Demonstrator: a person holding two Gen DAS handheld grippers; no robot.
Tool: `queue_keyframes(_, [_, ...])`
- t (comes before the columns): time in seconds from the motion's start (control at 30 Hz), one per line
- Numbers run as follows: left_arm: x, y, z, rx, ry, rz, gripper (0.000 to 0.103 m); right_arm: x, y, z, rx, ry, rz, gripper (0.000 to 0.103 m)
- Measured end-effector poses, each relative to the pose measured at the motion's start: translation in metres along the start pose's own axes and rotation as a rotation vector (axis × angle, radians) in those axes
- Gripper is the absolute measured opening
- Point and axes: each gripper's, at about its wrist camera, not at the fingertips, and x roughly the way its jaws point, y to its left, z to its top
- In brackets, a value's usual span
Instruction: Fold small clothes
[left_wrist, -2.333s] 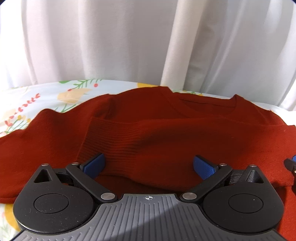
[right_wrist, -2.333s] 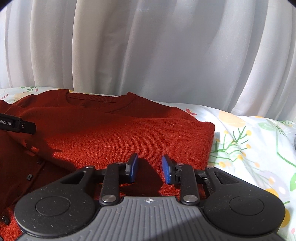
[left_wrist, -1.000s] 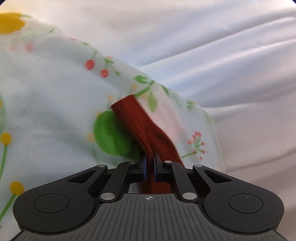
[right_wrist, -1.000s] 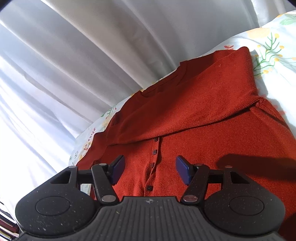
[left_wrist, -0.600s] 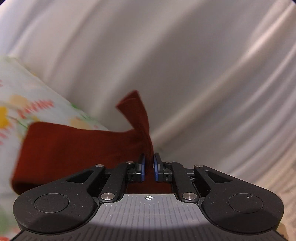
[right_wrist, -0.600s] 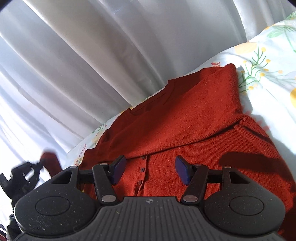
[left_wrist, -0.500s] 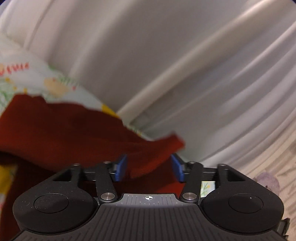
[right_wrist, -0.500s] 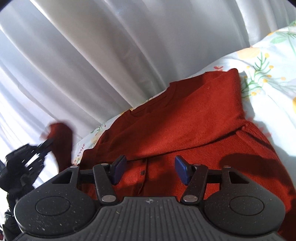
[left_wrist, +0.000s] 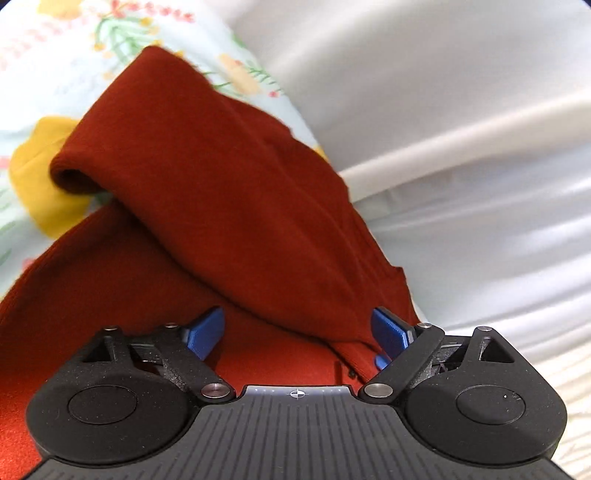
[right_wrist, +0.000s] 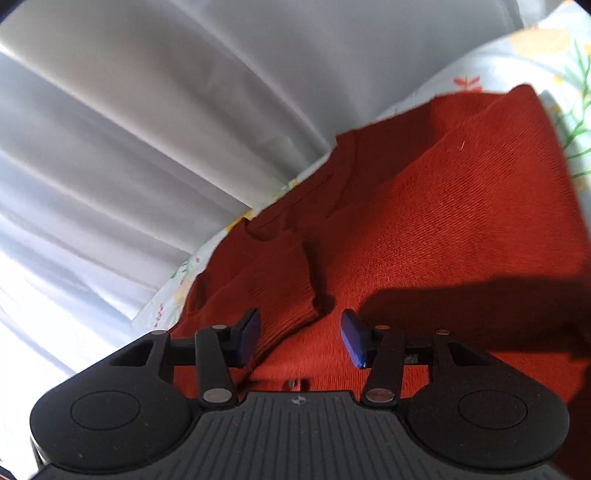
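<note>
A: Left wrist view first. What is there?

B: The left gripper (left_wrist: 297, 332) has its jaws spread wide with nothing between the blue pads (left_wrist: 205, 332). Beneath and ahead of it lies the red cardigan (left_wrist: 207, 192), spread on a floral sheet (left_wrist: 40, 85). One sleeve (left_wrist: 192, 147) is folded across the body, its rolled cuff end lying toward the upper left over a yellow flower print.

A: Any containers?

B: None show in this view, only cloth on cloth.

A: Edges and room?

B: The cardigan's right edge runs close along a white curtain (left_wrist: 461, 110), so there is little sheet on that side. To the upper left the sheet lies bare beyond the sleeve. A dark button (left_wrist: 350, 373) shows just beside the right pad.

A: Now the right wrist view.

B: The right gripper (right_wrist: 301, 338) is also parted, holding nothing. It hovers low over the cardigan (right_wrist: 461, 229). A ribbed cuff (right_wrist: 284, 295) lies just ahead of the left pad, folded onto the body. The neckline (right_wrist: 295, 206) points toward the curtain (right_wrist: 147, 129).

A: Edges there?

B: The garment's far side meets the curtain with a thin strip of sheet between. On the upper right the sheet (right_wrist: 554, 48) is bare past the folded shoulder. A dark shadow falls across the right part of the knit.
</note>
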Motion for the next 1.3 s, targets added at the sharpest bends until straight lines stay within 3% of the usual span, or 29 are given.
queue_keyframes(0.13, [-0.001,0.005,0.004,-0.036,-0.016,-0.005,0.090,0.025,0.005,0.004,0.032,0.015,0.034,0.046])
queue_keyframes(0.17, [-0.003,0.005,0.004,-0.038,-0.018,0.001,0.090,0.030,0.008,0.005,0.035,0.020,0.039,0.037])
queue_keyframes(0.2, [-0.002,0.003,0.006,-0.036,-0.017,0.008,0.089,0.035,0.010,0.006,0.036,0.029,0.035,0.015])
queue_keyframes(0.23, [-0.002,0.001,0.006,-0.028,-0.015,0.017,0.089,0.039,0.014,0.006,0.027,0.040,0.030,0.005])
queue_keyframes(0.37, [-0.007,-0.010,0.005,0.047,-0.019,0.057,0.090,0.016,0.039,0.004,-0.169,-0.075,0.002,0.005])
queue_keyframes(0.5, [-0.001,-0.012,0.001,0.067,-0.010,0.078,0.090,-0.034,0.042,0.004,-0.355,-0.284,-0.170,0.005])
queue_keyframes(0.63, [0.000,-0.022,0.000,0.099,0.018,0.091,0.090,-0.050,0.010,0.011,-0.359,-0.283,-0.305,0.005])
queue_keyframes(0.77, [0.003,-0.045,0.002,0.199,0.030,0.092,0.090,-0.054,-0.004,0.009,-0.348,-0.252,-0.316,0.005])
queue_keyframes(0.87, [-0.006,-0.058,0.004,0.255,0.017,0.072,0.090,-0.062,0.005,0.002,-0.437,-0.318,-0.364,0.005])
queue_keyframes(0.93, [-0.007,-0.064,0.007,0.281,-0.007,0.079,0.090,-0.065,0.008,0.000,-0.485,-0.373,-0.464,0.005])
queue_keyframes(1.03, [0.007,-0.073,0.008,0.357,-0.032,0.151,0.091,-0.059,0.000,0.006,-0.495,-0.346,-0.561,0.007])
queue_keyframes(1.1, [0.021,-0.082,0.007,0.430,-0.036,0.192,0.090,-0.057,-0.002,0.007,-0.452,-0.355,-0.596,0.013])
queue_keyframes(1.2, [0.046,-0.100,0.003,0.579,-0.037,0.212,0.090,-0.060,0.011,-0.001,-0.437,-0.440,-0.518,0.014])
queue_keyframes(1.3, [0.079,-0.107,-0.002,0.707,-0.056,0.279,0.090,-0.035,0.024,-0.003,-0.457,-0.317,-0.353,0.014])
